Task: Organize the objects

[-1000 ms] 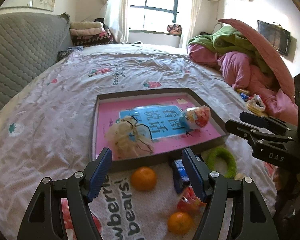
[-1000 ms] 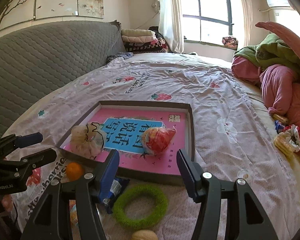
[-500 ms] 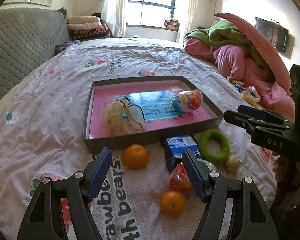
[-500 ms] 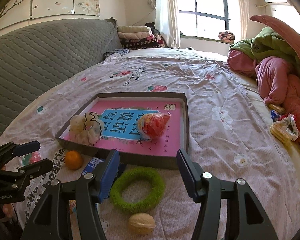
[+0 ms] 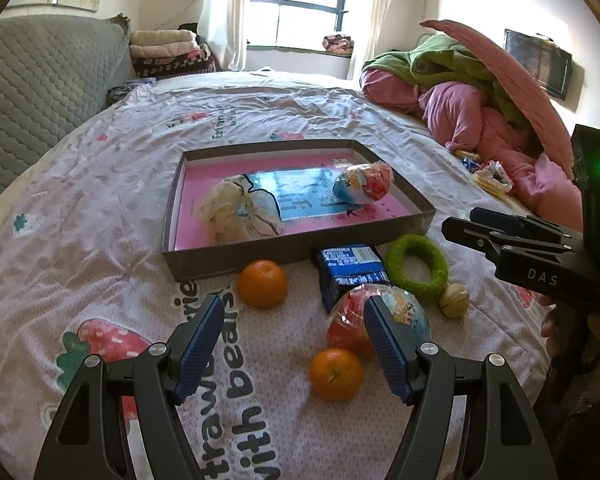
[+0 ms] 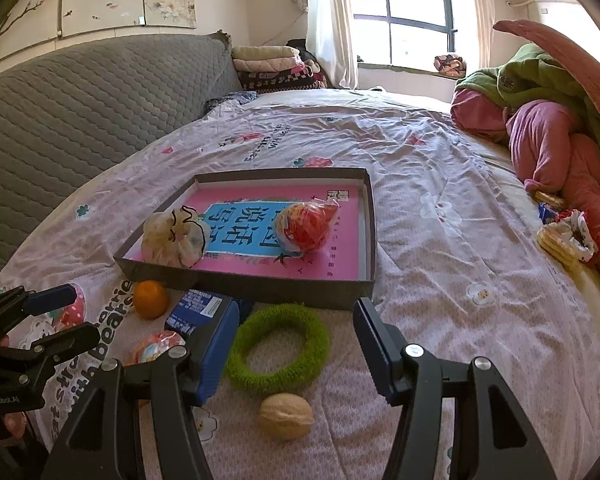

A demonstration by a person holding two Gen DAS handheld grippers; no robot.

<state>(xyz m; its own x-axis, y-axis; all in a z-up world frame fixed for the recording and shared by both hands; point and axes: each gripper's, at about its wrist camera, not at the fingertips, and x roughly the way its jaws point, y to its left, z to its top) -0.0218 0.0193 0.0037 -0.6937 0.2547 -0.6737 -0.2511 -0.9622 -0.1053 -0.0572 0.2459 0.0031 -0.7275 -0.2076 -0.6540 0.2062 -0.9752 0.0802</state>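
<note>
Both your claws are spread and empty. Left gripper [image 5: 292,344]: near orange [image 5: 335,374] sits at 5 o'clock off the gap centre, just inside the right finger; the wrapped snack [image 5: 374,314] is partly behind that finger; far orange [image 5: 262,283] at 11 o'clock. Right gripper [image 6: 296,344]: walnut [image 6: 286,422] at 6 o'clock, green ring [image 6: 277,347] dead centre between the fingers, lying flat, no long axis. Blue pack [image 6: 198,312] at 10 o'clock, its long axis pointing toward the tray [image 6: 260,286]. The tray lies at 12 o'clock beyond everything loose and holds a mesh pouch [image 6: 174,238] and a second snack [image 6: 306,226]. My read: the right hand is nearer the ring, the left nearer the oranges.
</note>
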